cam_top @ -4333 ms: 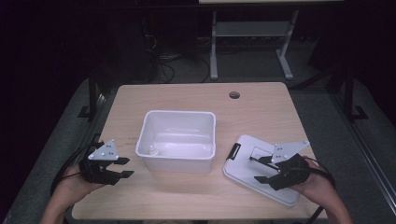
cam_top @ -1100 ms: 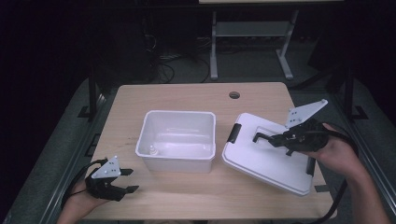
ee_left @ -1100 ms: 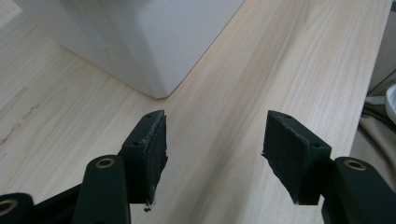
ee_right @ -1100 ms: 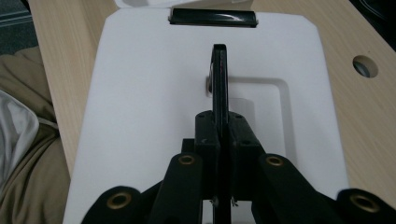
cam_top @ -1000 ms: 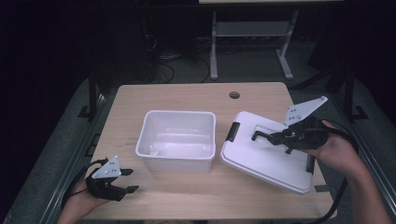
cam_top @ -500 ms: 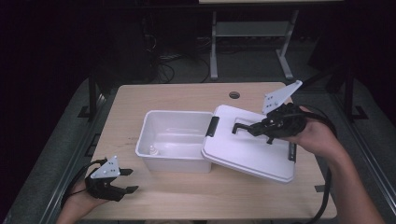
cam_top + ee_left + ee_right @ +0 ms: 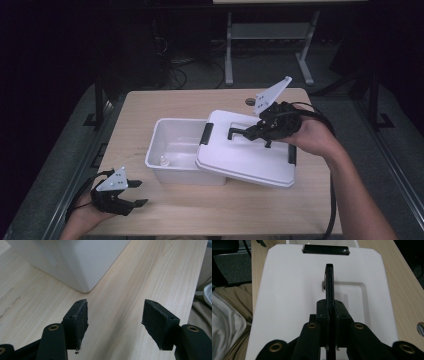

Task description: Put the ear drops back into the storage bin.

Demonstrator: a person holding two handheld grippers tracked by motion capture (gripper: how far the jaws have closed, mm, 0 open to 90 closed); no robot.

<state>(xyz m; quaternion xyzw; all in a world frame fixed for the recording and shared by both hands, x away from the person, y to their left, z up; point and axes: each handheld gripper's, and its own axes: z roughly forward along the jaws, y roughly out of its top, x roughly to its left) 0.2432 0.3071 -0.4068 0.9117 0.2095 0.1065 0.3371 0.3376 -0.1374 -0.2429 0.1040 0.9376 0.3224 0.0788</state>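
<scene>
- The wooden table [image 7: 220,210] carries a white bin [image 7: 172,150].
- The white lid [image 7: 245,160] hangs tilted over the bin's right part, partly covering it.
- The right gripper [image 7: 250,132] is pressed together on the lid's black handle [image 7: 329,280].
- The left gripper [image 7: 132,195] rests near the table's front left corner; its jaws have just been opening, with nothing between them.

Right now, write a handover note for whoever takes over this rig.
Right tool: shut on the lid's black handle, holding the white lid tilted, partly over the white bin.
Left tool: open, nothing between its pads, over the wooden table near the bin's front left corner.
Done: lid picked up and brought over the bin.
Left: centre the lid, lower it and, probably, snap its black clips.
</scene>
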